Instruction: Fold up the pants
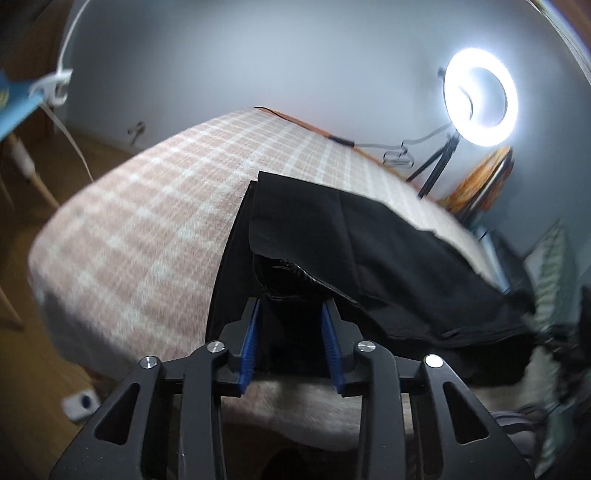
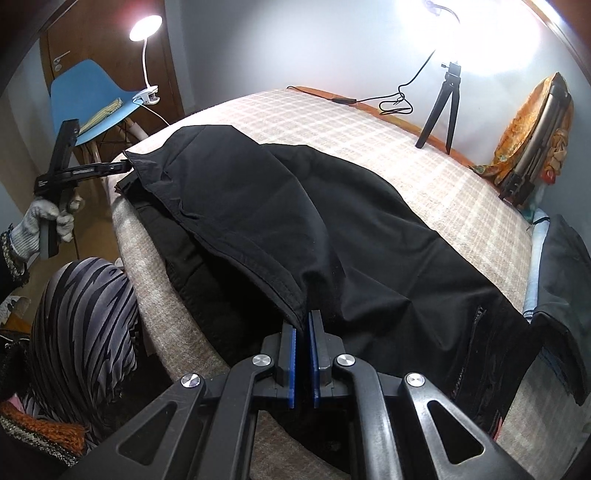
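Black pants point(image 2: 280, 214) lie across a bed with a pink and white checked cover point(image 2: 406, 155), one layer folded over another. My right gripper point(image 2: 303, 325) is shut on a fold of the pants at the near edge. My left gripper point(image 1: 291, 306) is open, its blue pads on either side of a raised pants hem point(image 1: 295, 236). In the right wrist view the left gripper point(image 2: 123, 167) shows at the far left, held by a gloved hand, its tip at the pants' end.
A ring light on a tripod point(image 1: 480, 92) stands at the bed's far side. A blue chair point(image 2: 88, 99) with a clip lamp point(image 2: 146, 27) stands left of the bed. Orange patterned cloth point(image 2: 532, 122) and dark clothing point(image 2: 561, 295) sit at the right.
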`<state>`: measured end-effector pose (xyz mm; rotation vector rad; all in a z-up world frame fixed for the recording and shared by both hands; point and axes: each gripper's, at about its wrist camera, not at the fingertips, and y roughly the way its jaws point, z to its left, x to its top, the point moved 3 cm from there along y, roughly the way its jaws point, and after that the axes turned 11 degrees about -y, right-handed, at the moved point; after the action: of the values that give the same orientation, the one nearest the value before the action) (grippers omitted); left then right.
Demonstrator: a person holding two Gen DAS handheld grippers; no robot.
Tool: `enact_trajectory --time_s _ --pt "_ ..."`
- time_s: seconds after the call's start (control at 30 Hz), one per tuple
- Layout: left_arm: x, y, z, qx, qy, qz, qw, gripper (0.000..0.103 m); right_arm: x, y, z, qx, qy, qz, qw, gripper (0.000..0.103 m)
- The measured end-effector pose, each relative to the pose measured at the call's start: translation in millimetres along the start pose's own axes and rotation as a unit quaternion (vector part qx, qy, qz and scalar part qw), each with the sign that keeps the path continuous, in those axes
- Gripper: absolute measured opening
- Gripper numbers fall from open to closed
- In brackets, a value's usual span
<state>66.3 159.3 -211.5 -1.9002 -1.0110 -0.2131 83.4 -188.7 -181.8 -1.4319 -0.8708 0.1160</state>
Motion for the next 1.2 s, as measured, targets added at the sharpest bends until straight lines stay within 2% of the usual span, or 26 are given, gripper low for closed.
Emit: enact_trajectory --time_s 0.03,0.07,0.17,0.23,0.37,0.47,0.67,0.73,0.77,0.83,0.9,1.0,1.2 --pt "0 -1 3 -0.01 -0.015 0.002 0.9998 0.043 -1 1 1 0.0 0.0 0.0 1.0 0.004" --pt "0 -2 7 -0.023 -0.033 0.004 0.9992 0.053 -1 1 1 0.001 -0.001 0.001 1.0 0.004" --pt "1 -2 13 -0.052 -0.077 0.011 0.9956 0.054 0 4 4 0.002 -0.004 0.004 1.0 0.004" --pt "2 -3 12 -0.06 -0.088 0.007 0.9943 0.054 0 4 4 0.003 -0.006 0.004 1.0 0.004" --pt "3 9 16 -0.019 -0.095 0.022 0.995 0.054 0 4 3 0.004 0.001 0.002 1.0 0.004" --pt "0 8 17 0.014 -0.09 0.017 0.9957 0.054 0 4 2 0.003 0.006 0.001 1.0 0.004" --pt "-1 13 10 0.032 -0.076 0.023 0.9963 0.051 -2 9 7 0.002 -0.002 0.006 1.0 0.004" --pt "0 15 8 0.034 -0.075 0.022 0.9963 0.039 -2 9 8 0.001 -0.001 0.004 1.0 0.004" --pt "-1 17 7 0.048 -0.065 0.022 0.9965 0.028 -2 8 7 0.001 0.001 0.003 1.0 0.004" --pt "-2 19 2 0.068 -0.042 0.017 0.9966 0.023 -2 8 7 0.001 0.002 0.002 1.0 0.004" --pt "-6 20 -2 0.065 -0.03 0.019 0.9973 0.009 -3 7 7 0.001 0.002 0.002 1.0 0.004" --pt "-6 19 -7 0.069 -0.015 0.007 0.9975 0.005 -2 8 7 0.002 0.002 0.003 1.0 0.004" --pt "9 6 7 0.057 -0.047 -0.014 0.9972 0.002 -1 9 8 -0.002 0.002 0.006 1.0 0.004"
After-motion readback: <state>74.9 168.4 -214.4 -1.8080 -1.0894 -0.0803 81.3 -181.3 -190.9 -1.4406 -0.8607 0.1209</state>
